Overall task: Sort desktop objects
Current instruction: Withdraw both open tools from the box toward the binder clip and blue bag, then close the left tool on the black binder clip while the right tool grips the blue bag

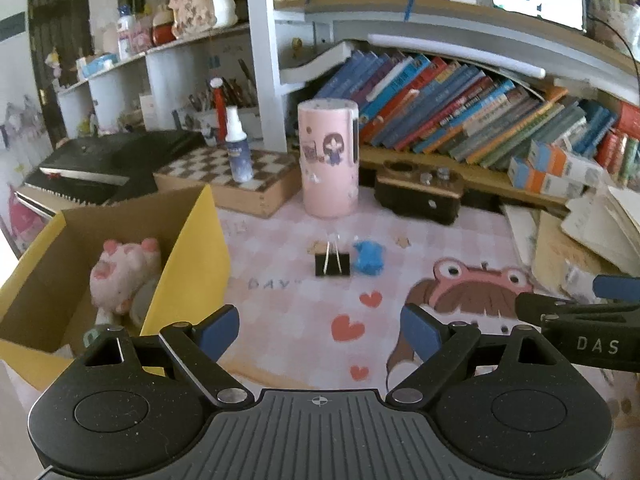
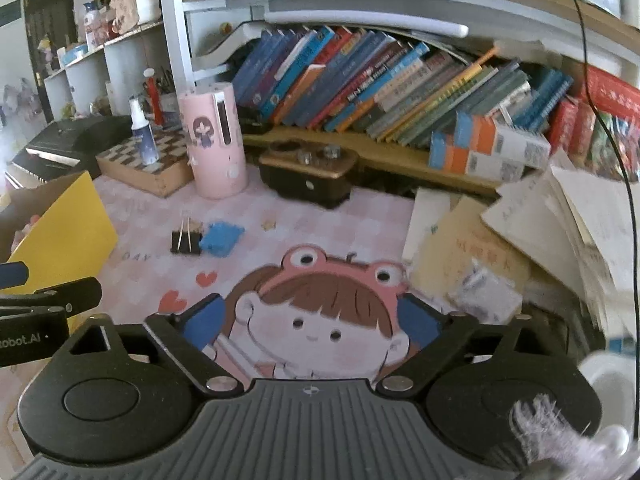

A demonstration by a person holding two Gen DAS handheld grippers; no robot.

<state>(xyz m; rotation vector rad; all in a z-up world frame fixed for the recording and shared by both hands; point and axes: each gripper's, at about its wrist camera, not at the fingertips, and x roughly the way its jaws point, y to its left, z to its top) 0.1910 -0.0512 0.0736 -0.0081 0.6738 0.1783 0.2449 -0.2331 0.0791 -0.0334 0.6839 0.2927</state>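
Both grippers hung above the pink cartoon desk mat with nothing between their blue pads. The left gripper had its jaws spread wide and empty, and the right gripper was likewise splayed open over the frog-hat girl printed on the mat, so neither had yet committed to a pick. The things left to sort appeared to be the black binder clip and the small blue object, perhaps a crumpled scrap or a soft toy, too blurred to tell. They lay just beside each other, nearly touching, in the middle of the worktop, ahead of the left gripper and forward and to the left of the right one. The clip lay with its wire handles folded back over its body, which would leave a low, narrow target for the jaws. An open yellow cardboard box stood at the left edge of the mat, and a pink plush toy already lay inside, which suggested it served as the collecting bin. That placement put it within easy reach of the left gripper. A pink cylindrical holder stood well behind the two loose items, out of the approach path.
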